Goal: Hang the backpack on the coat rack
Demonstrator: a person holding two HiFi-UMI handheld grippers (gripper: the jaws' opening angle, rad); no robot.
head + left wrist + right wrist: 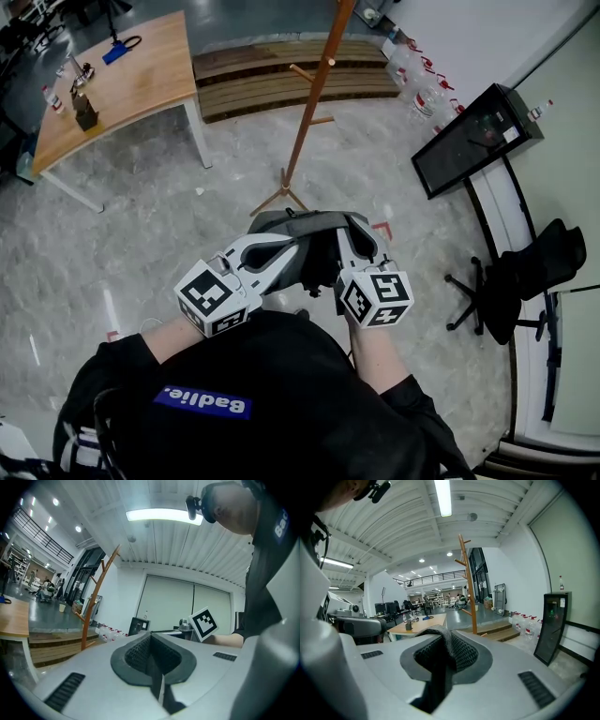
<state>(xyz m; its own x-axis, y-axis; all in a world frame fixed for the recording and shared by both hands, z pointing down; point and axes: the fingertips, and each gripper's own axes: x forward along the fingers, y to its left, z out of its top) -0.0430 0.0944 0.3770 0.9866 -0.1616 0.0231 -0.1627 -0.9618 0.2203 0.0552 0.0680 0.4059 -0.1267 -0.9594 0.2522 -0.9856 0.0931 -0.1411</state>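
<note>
The dark backpack (317, 255) hangs in front of the person, held up off the floor between both grippers. My left gripper (292, 247) is shut on a thin dark strap (157, 679) of it, which runs down between the pads. My right gripper (352, 234) is shut on a thicker dark strap (437, 665) that drapes over its jaws. The wooden coat rack (315, 103) stands on the floor just beyond the backpack, with short pegs on its pole. The coat rack (95, 603) is at the left in the left gripper view, and the coat rack (469, 585) is straight ahead in the right gripper view.
A wooden table (117, 82) with small items stands far left. Behind the rack lies a stepped wooden platform (272, 73). Water bottles (424, 86) line the wall. A black cabinet (476, 139) and an office chair (525, 274) stand at the right.
</note>
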